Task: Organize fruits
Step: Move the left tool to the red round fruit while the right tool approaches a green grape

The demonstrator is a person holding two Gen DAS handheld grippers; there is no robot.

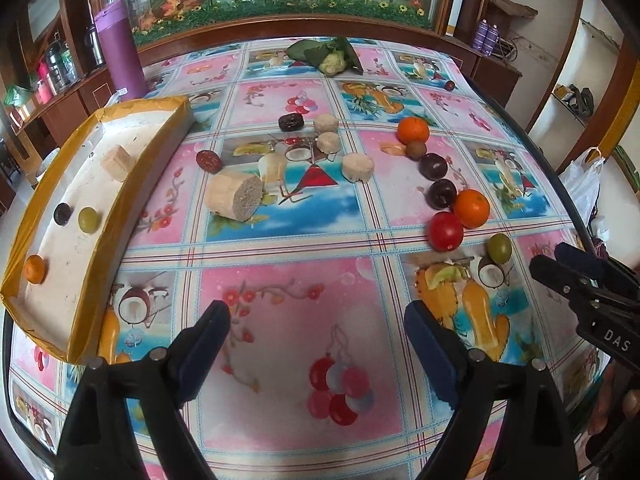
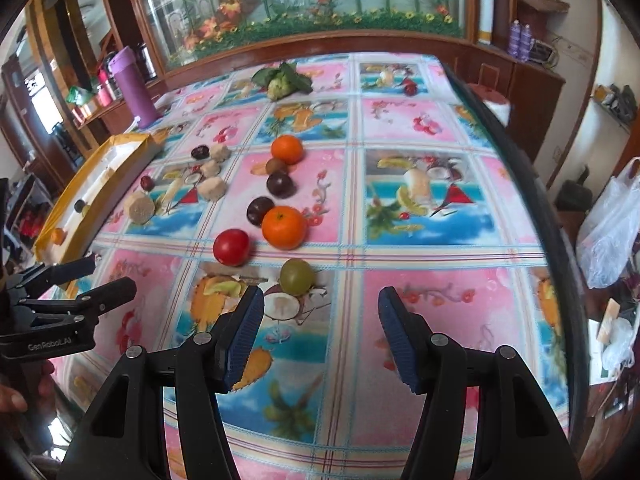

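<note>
Right wrist: gripper [image 2: 320, 336] tilted tableward, empty.

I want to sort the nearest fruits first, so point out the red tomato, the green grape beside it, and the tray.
Tomato [image 2: 231, 247], right wrist view, middle of its red skin.
Grape [image 2: 296, 276], right wrist view, centre of the fruit.
Tray [image 1: 114, 220], left wrist view, its yellow side wall.

Location was a home dining/living rm. Evidence: table [image 1: 304, 280] w/ printed fruit-pattern vinyl cloth; dark wood wall cabinet [image 1: 280, 28] w/ painted glass panel behind it; flasks and bottles on side shelf [image 1: 56, 76]; plastic carrier bag [image 2: 608, 236] beside table.
</note>
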